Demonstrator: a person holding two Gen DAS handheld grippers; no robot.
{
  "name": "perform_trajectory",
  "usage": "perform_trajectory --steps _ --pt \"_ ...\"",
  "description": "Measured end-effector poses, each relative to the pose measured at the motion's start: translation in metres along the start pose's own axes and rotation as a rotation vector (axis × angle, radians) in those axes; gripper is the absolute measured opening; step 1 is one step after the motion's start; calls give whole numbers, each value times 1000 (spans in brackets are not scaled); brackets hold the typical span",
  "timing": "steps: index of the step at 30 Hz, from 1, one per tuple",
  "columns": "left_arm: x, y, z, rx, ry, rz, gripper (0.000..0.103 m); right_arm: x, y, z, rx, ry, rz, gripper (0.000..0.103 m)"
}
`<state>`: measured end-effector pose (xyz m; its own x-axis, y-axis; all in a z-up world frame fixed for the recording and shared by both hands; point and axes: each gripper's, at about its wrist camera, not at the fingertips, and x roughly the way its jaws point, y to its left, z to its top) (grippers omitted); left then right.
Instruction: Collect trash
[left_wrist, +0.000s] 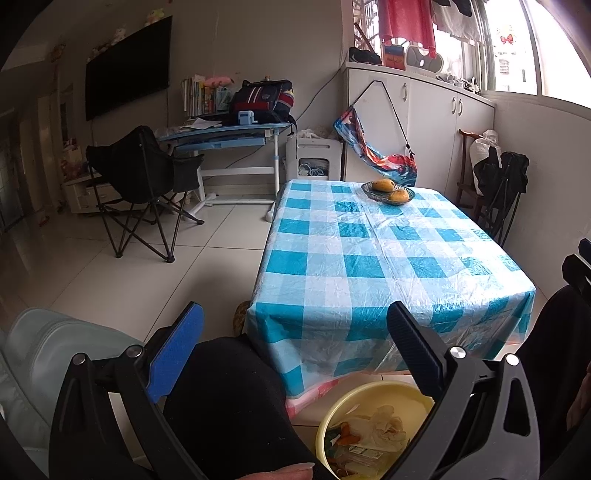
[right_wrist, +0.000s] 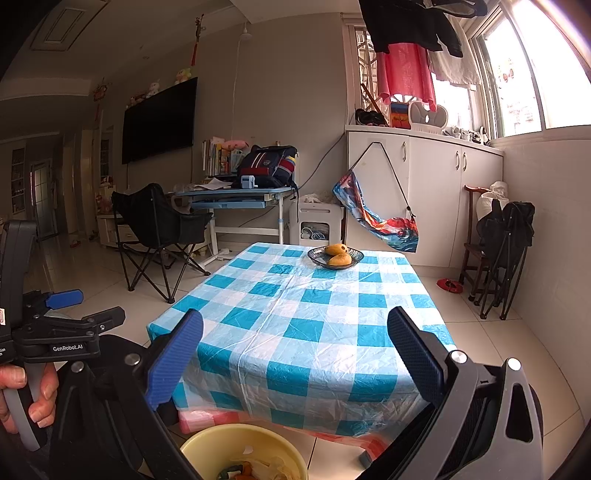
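Both claws are spread wide and hold nothing. The left gripper (left_wrist: 295, 347) hangs over the person's dark-clad lap, its fingers framing the near edge of the checked tablecloth (left_wrist: 369, 251). The yellow bin (left_wrist: 332, 417) sits on the floor low and near, just right of centre between those fingers, with crumpled wrappers and orange scraps of trash (left_wrist: 376, 428) inside. Left of the table lies open tiled floor (left_wrist: 155, 280), with a folding chair (left_wrist: 144, 184) far left. On the table's far end stands a fruit bowl (left_wrist: 389, 194).

In the right wrist view, the right gripper (right_wrist: 295, 354) faces the table's near corner; the bin's rim shows just below its left finger. Further right, bare tiles run to the wall, where folded chairs (right_wrist: 506, 251) lean
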<state>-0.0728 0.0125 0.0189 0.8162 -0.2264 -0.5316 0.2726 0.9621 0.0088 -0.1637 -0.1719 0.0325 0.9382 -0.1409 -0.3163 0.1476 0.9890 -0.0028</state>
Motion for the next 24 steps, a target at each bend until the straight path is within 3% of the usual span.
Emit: perform_trajectory --steps 24 --pt "0 -6 -2 25 5 16 96 1 0 -2 3 5 -1 96"
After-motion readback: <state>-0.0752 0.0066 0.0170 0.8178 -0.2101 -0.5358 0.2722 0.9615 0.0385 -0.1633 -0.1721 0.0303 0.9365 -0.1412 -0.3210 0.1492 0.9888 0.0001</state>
